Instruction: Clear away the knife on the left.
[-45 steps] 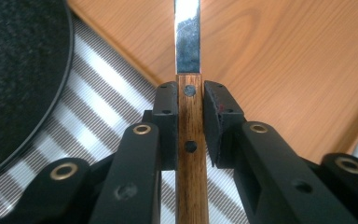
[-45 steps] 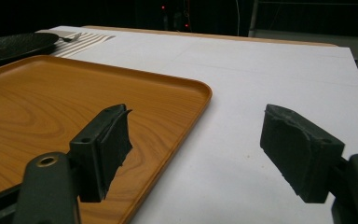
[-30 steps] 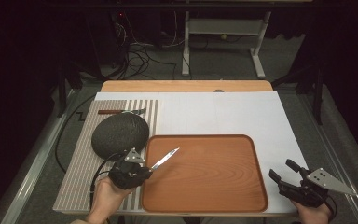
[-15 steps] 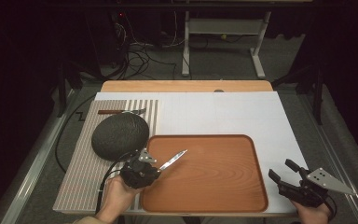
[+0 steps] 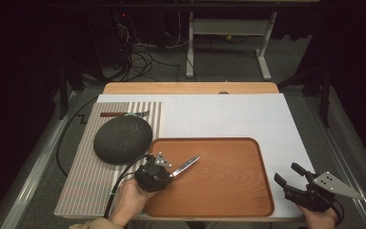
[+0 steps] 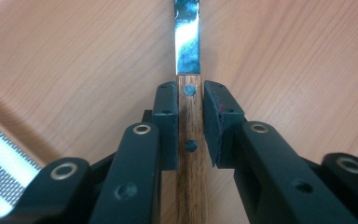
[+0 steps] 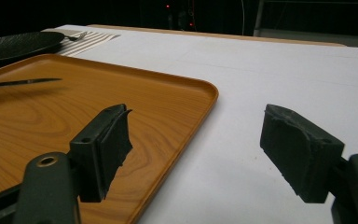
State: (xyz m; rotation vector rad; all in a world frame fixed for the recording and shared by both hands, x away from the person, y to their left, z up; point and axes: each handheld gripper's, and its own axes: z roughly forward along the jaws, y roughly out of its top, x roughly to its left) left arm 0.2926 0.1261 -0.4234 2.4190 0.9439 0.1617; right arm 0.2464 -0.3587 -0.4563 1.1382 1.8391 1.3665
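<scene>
From my remote seat I see a white surface (image 5: 228,119) with a pale wooden strip along its far edge, set in a dim room; behind it lie grey floor, tangled cables and the white legs of another desk (image 5: 190,52). A striped mat (image 5: 83,176) covers the left part of the surface. A wooden tray (image 5: 228,191) sits at the near middle, partly overlapping the mat.

Compared with a second ago, my left claw (image 5: 171,172) has carried the knife (image 5: 186,166) rightward, from the tray's left rim to a spot further over the tray floor. The blade still points up and to the right. My right claw (image 5: 290,176) has stayed where it was, at the near right corner of the surface.

My left claw is clamped on the knife's wooden handle (image 6: 189,140), both pads pressing its sides just below the blade (image 6: 186,37), which hangs above the tray. In the right gripper view my right claw (image 7: 196,154) stands wide apart with nothing between its pads, over the tray's right edge and the white surface.

Counting: one tray, one striped mat, one dark round plate (image 5: 123,140) resting on the mat just beyond the tray's left corner, and two pieces of cutlery, namely the knife I hold and a second wooden-handled utensil (image 5: 124,114) lying on the mat beyond the plate. Two claws, one per hand.
</scene>
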